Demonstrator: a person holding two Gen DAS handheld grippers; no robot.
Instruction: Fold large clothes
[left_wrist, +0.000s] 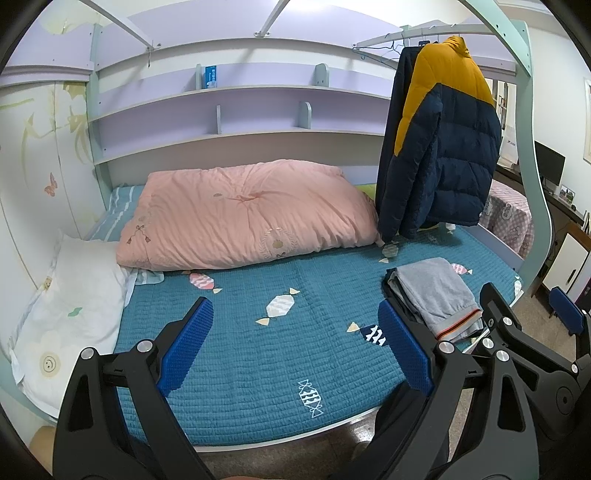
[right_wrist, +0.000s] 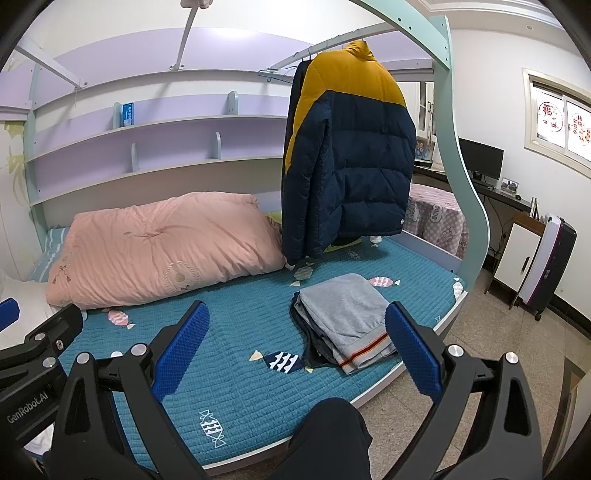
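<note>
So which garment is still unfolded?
The navy-and-yellow puffer jacket, hanging from the rail above the bed; the grey clothes already lie folded in a stack on the mattress.

Both your wrist cameras looked from the bedside across the teal mattress (left_wrist: 258, 369) toward the shelves (left_wrist: 240, 92), the right set rightward; both shared the hanging jacket (right_wrist: 351, 147) and folded clothes (right_wrist: 347, 314).

Bunk-type bed (right_wrist: 258, 387) w/ teal quilted cover, lilac shelves (right_wrist: 155, 125) behind. Pink duvet (right_wrist: 166, 243) at back, white pillow (left_wrist: 74, 306) on left. Desk w/ monitor (right_wrist: 480, 157) by window (right_wrist: 561, 118). Speckled tile floor (right_wrist: 491, 347).
</note>
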